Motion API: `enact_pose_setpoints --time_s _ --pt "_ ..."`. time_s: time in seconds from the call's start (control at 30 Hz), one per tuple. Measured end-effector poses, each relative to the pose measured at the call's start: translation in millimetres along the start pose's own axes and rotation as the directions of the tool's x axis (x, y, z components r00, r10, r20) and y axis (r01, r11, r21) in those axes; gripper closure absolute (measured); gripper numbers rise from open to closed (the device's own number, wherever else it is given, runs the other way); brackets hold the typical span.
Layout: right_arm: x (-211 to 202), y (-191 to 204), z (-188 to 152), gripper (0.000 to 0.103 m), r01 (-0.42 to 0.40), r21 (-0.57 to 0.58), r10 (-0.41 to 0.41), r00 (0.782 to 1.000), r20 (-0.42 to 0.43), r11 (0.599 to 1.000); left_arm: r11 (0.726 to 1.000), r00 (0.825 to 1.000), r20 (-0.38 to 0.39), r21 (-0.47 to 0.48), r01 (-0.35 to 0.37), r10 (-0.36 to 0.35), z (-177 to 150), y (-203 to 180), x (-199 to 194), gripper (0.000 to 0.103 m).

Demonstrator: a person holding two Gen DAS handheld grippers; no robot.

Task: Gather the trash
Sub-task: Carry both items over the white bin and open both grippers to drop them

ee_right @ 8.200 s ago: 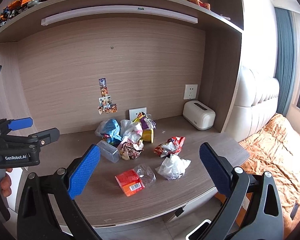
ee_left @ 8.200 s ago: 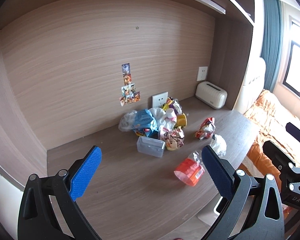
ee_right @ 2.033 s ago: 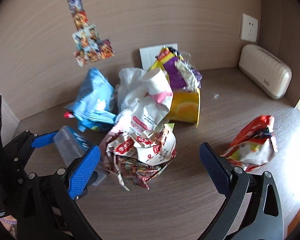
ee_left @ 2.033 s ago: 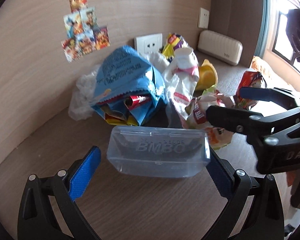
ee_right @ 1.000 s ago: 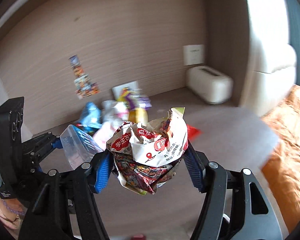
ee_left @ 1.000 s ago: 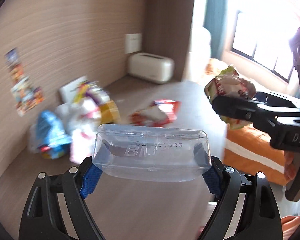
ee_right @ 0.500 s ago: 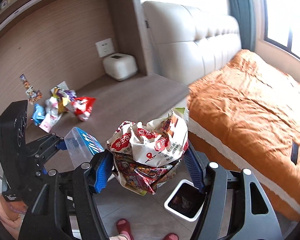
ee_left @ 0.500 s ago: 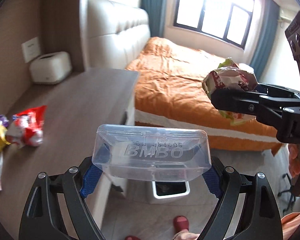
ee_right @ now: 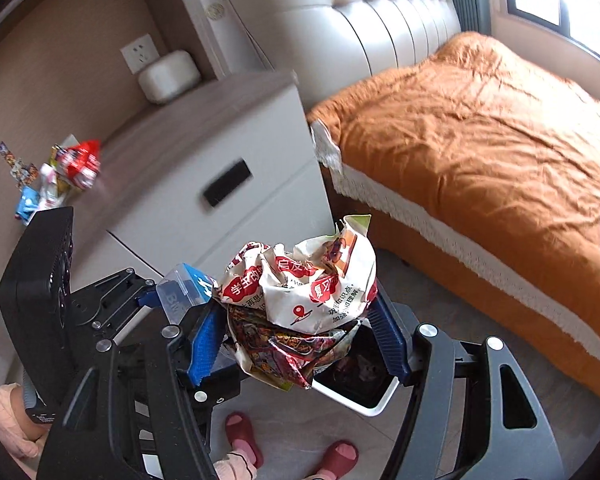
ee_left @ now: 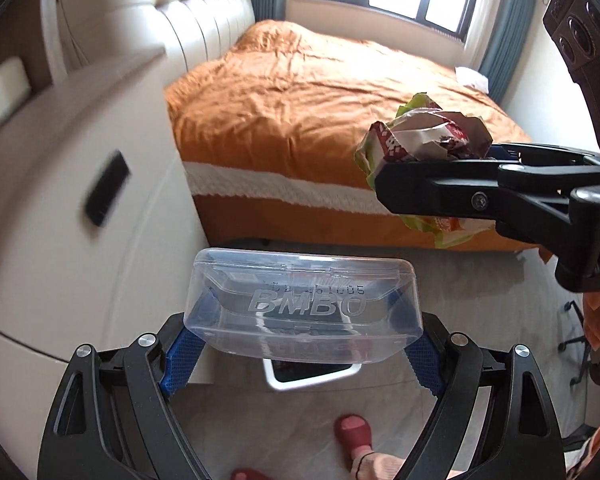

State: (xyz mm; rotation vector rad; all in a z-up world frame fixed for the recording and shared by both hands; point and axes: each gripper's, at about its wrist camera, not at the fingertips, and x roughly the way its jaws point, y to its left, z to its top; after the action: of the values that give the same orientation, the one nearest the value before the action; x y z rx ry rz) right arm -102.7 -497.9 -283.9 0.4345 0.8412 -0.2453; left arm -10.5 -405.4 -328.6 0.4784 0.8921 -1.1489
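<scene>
Carrying two pieces of trash toward a bin, a person is holding one tool in each hand above a grey tiled floor. Beyond both tools, the largest thing in sight is a bed under an orange cover, with a white drawer unit carrying the desk top to their left. Below and just ahead of the tools, a white-rimmed trash bin is standing open on the floor, partly hidden behind what they are carrying. The left tool is clenching a clear plastic box across its ends between blue pads. The right tool is clenching a crumpled snack wrapper, which is bulging up above its pads. Red slippers are showing at the lower edge, beneath the tools.

By my reading, the job is partway done: two pieces are lifted and nearly over the bin but not yet dropped, and more bright wrappers are waiting on the desk, far off to the right tool's left.

Raised letters on the box are spelling "BMBO", with faint printed digits above that are too unclear to read. The wrapper is showing Chinese characters in red patches, too crumpled to read in full.
</scene>
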Motion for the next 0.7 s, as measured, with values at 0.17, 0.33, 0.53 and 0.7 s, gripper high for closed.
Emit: enact_pose_setpoints --time_s 0.17,0.33,0.53,0.7 --pt "68 -41 -30 0.036 -0.018 0.016 0.019 0.997 -0.069 1.000 0.999 0.998 -0.059 -0.018 0.029 -0.030 -24 2 86 0.019" --pt "135 -71 -64 0.036 -0.030 -0.003 0.029 0.991 -0.130 1.000 0.998 0.992 -0.106 -0.028 0.063 -0.066 -54 4 158 0.019" --pt "200 -98 -102 0.004 -0.035 -0.027 0.029 0.981 -0.193 0.999 0.991 0.984 -0.125 -0.045 0.126 -0.131 -88 12 221 0.005" --pt "238 -106 -134 0.004 -0.007 -0.075 -0.012 0.969 -0.245 0.997 0.996 0.985 -0.146 -0.020 0.090 -0.092 -111 18 248 0.005"
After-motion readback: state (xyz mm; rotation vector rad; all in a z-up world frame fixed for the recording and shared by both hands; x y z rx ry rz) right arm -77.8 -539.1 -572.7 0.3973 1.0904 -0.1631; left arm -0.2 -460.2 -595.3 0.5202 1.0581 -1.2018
